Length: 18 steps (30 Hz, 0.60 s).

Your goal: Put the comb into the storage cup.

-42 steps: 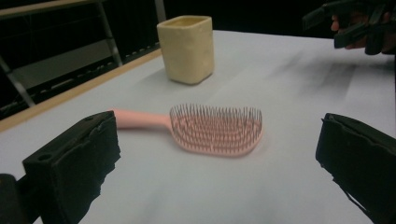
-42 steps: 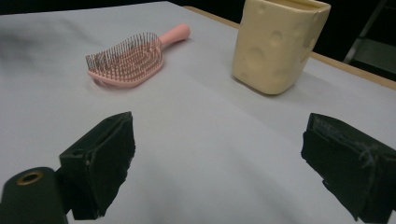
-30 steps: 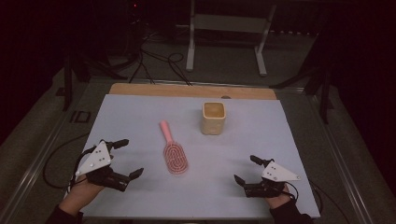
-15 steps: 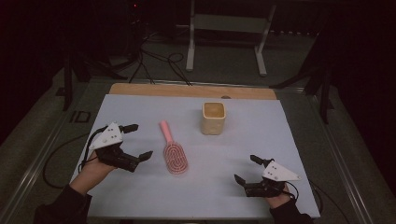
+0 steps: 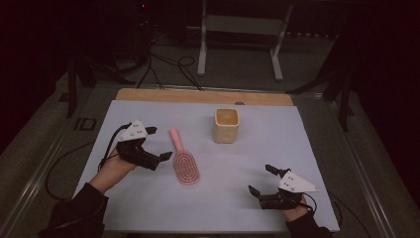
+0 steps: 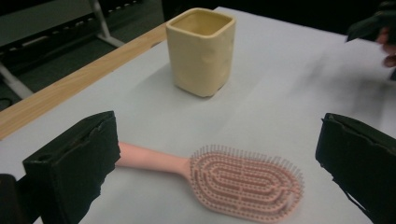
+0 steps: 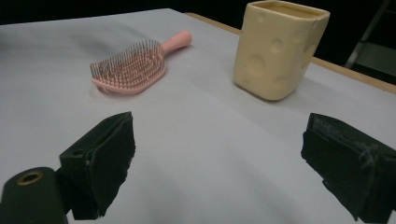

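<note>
The left gripper point(image 5: 157, 144) is gaping wide just left of the brush point(image 5: 182, 159), gripping nothing. The brush is lying bristles up beside the cup point(image 5: 227, 125). The right gripper point(image 5: 261, 180) is sitting wide open, empty, well apart.

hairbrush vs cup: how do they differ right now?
The hairbrush is pink and lies flat, bristles up; the cup is pale yellow and stands upright, mouth open. The hairbrush sits beside the open left gripper; the cup stands farther back, apart from both grippers. Both rest on the white table cover, untouched.
</note>
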### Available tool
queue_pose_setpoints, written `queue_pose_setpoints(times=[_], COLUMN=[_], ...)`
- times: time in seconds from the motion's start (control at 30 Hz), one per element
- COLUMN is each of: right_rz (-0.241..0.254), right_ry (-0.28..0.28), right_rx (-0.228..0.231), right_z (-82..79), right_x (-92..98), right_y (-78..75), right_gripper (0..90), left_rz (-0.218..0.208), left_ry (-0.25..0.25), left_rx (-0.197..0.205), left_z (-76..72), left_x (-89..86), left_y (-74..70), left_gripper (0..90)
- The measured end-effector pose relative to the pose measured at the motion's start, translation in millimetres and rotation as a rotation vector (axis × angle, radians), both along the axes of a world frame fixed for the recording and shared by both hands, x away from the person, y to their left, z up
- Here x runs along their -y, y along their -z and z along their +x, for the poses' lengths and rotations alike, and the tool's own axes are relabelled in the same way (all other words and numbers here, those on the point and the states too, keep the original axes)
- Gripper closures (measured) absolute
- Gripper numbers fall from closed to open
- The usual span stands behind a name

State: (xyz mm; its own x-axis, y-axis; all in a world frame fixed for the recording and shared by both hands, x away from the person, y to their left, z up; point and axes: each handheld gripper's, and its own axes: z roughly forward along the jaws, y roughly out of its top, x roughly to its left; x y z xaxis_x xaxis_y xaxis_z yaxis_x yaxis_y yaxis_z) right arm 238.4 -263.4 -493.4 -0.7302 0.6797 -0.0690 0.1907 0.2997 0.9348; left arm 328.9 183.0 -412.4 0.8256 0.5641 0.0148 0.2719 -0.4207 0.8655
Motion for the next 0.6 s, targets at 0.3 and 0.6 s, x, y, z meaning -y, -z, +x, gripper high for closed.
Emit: queue_pose_setpoints(times=[0.3, 0.6], right_rz=[0.003, 0.007], right_ry=[-0.004, -0.008], right_rx=[-0.003, -0.004], right_z=[0.1, 0.4], right_x=[-0.1, -0.2], right_y=[0.3, 0.3], right_gripper=[9.4, 9.4], left_rz=[0.022, 0.035], left_ry=[0.015, 0.006], left_rx=[-0.013, -0.001], left_z=[23.0, 45.9], left_x=[17.2, 33.3], left_y=[6.6, 12.1], left_gripper=[0.5, 8.4])
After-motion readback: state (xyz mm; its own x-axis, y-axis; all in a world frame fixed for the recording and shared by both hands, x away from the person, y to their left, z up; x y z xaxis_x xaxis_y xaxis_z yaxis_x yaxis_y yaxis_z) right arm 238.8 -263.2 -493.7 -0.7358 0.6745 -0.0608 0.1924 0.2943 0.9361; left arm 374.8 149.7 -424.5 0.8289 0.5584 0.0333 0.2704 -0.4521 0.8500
